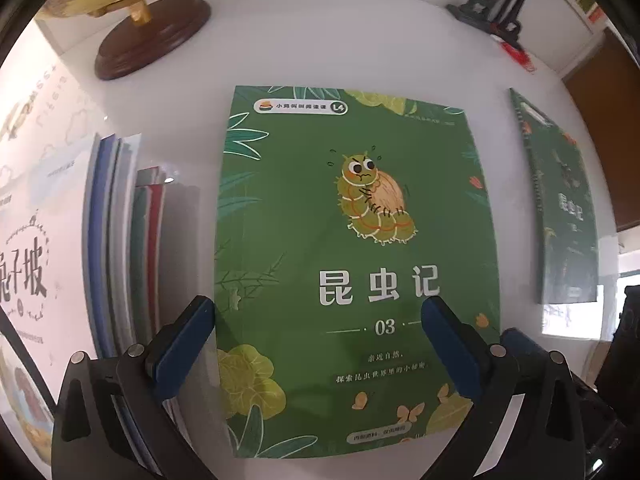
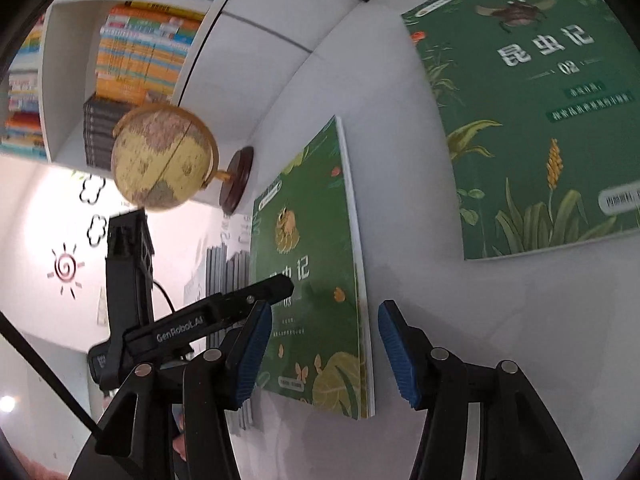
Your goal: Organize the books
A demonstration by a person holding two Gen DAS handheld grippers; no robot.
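A green book numbered 03 with a caterpillar on its cover [image 1: 352,264] lies flat on the white table. My left gripper [image 1: 318,344] is open, its blue pads hovering over the book's lower half. The same book shows in the right wrist view [image 2: 316,280], with my right gripper [image 2: 320,352] open astride its near right edge. A second green book, numbered 02 [image 2: 528,120], lies further right on the table; it also shows in the left wrist view [image 1: 560,200]. A row of upright books [image 1: 120,240] stands left of book 03.
A globe on a wooden base [image 1: 152,36] stands at the table's back left; it also shows in the right wrist view [image 2: 168,156]. A black stand [image 1: 496,4] sits at the back right. A shelf of books [image 2: 132,52] is behind the table.
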